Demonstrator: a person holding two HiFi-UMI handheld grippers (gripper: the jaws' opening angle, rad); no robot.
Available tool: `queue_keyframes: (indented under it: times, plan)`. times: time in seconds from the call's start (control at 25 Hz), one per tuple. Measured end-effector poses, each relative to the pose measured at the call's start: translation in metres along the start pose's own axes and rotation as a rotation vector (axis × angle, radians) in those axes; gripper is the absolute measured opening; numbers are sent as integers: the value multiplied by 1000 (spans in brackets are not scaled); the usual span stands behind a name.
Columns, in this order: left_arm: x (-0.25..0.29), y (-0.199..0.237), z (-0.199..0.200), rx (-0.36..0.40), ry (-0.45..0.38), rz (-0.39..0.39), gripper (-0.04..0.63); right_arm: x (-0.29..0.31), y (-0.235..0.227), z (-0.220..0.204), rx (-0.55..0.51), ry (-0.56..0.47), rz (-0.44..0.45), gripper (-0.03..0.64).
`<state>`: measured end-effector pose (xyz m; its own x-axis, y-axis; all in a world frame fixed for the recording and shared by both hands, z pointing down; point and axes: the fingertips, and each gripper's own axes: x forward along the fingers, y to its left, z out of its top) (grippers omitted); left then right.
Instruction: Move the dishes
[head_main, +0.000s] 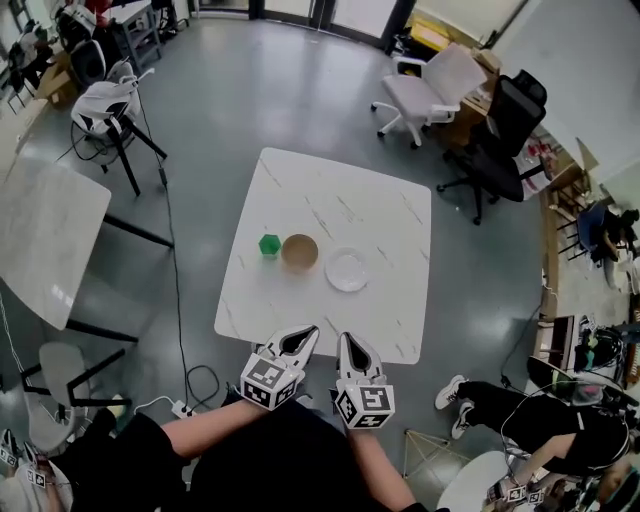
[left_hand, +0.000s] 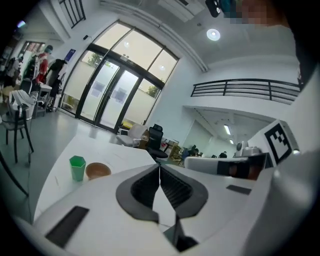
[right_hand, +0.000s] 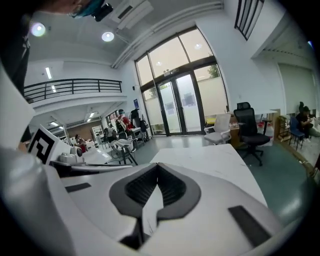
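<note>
White marble table (head_main: 345, 205) taken as reference. Off its far right corner: white office chair (head_main: 432, 88), black office chair (head_main: 500, 140) just beside. Left of table: black cable (head_main: 175, 270) on grey floor (head_main: 250, 90).

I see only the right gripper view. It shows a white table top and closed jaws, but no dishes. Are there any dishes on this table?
Observer: Yes. The head view shows three in a row on the white marble table: a green hexagonal cup, a round brown bowl and a round white plate.
Operator: Which one lies nearest to my side?
Observer: The plate. The right hand-held gripper is by the near table edge, apart from it.
Operator: And the other hand?
Observer: The left hand-held gripper is beside the right one, jaws together, holding nothing.
</note>
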<state>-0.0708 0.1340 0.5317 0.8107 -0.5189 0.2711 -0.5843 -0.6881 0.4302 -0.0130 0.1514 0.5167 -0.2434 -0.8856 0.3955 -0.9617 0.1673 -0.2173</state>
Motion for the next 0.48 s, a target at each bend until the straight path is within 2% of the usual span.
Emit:
queue_keyframes:
  times: [0.16,0.28,0.48]
  plan:
    - [-27,-58,0,62,-84,53,18,-58,8,1,-27,-65,43,17]
    - [-44,-100,-5,121,-137,99,18,-100,11,-4,-82,-108,40,17]
    - [-71,-142,-35,157,-116,188,18,-151,22,-17,-151,-162,49,17]
